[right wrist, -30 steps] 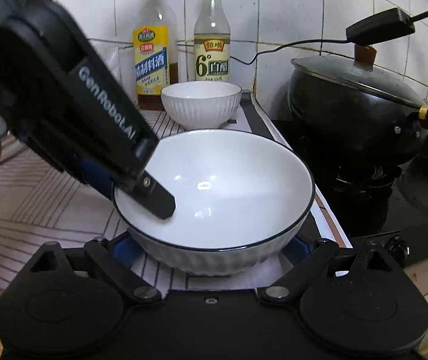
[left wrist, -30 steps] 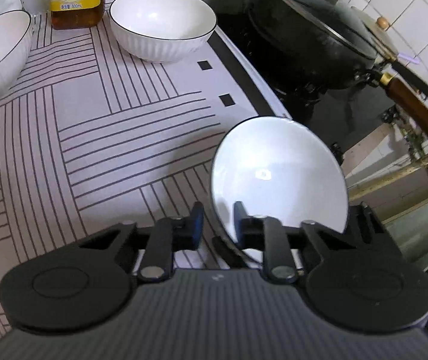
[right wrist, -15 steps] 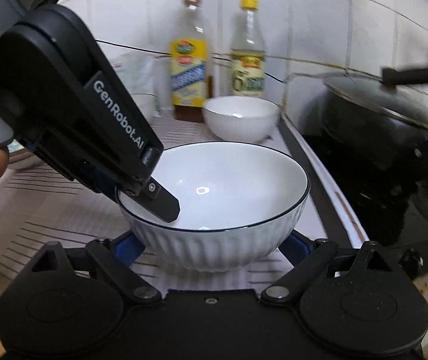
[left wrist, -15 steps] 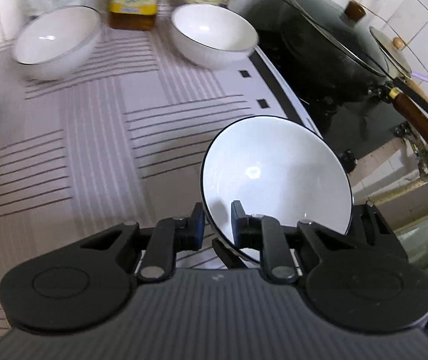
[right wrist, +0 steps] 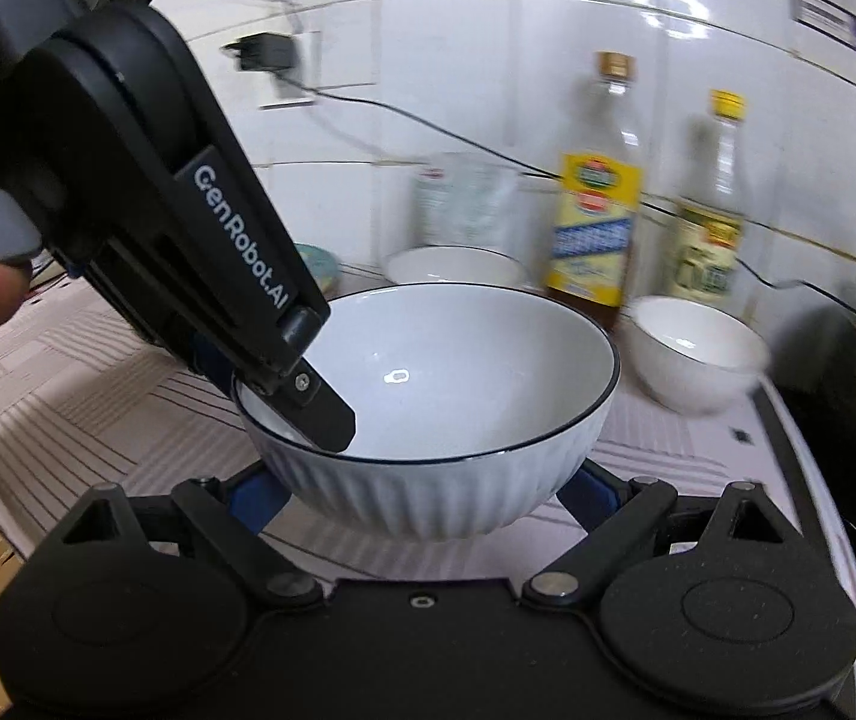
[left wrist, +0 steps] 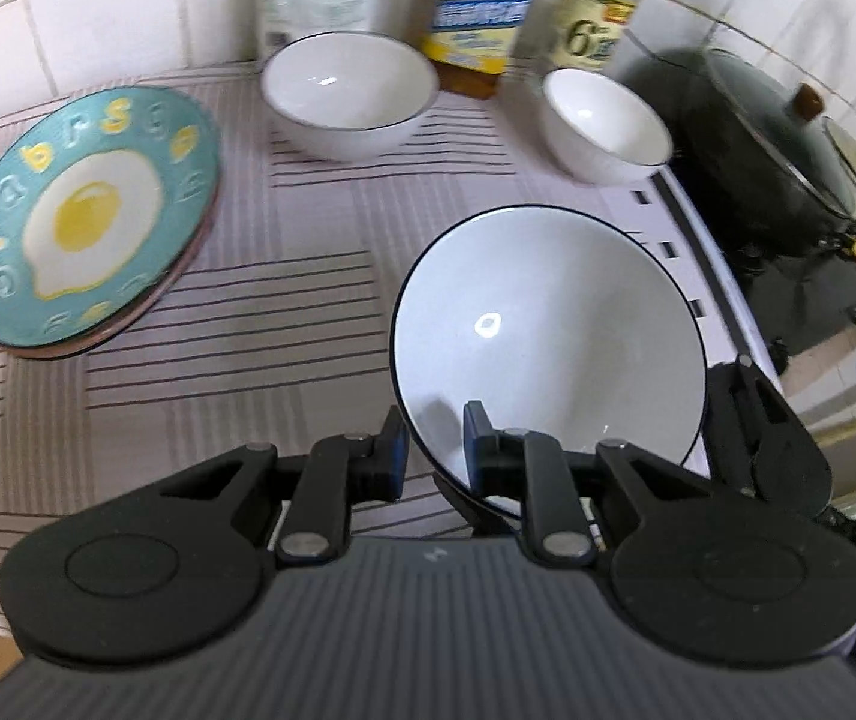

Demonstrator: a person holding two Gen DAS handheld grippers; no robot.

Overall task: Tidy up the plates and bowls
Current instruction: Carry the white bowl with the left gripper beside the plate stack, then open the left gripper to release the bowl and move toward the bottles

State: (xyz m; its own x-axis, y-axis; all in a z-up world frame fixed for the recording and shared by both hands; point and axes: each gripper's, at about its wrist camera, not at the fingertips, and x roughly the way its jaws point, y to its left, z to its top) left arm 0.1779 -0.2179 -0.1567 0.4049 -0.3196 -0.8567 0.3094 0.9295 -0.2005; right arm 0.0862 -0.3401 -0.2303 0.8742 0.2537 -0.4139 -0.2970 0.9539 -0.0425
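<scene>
Two bottles (left wrist: pixel 487 6) cropped, blurred, right gripper (right wrist: pixel 422 492) fingers (right wrist: pixel 254 495) behind bowl (right wrist: pixel 428 408)

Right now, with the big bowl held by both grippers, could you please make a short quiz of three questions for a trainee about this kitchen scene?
1. True or false: the left gripper pinches the rim of the held bowl.
2. How many other white bowls stand on the striped counter?
3. What picture is on the blue plate: A) a fish, B) a fried egg, C) a flower?

Key: 1 true. 2 two: the wide bowl and the small bowl. 3 B.
</scene>
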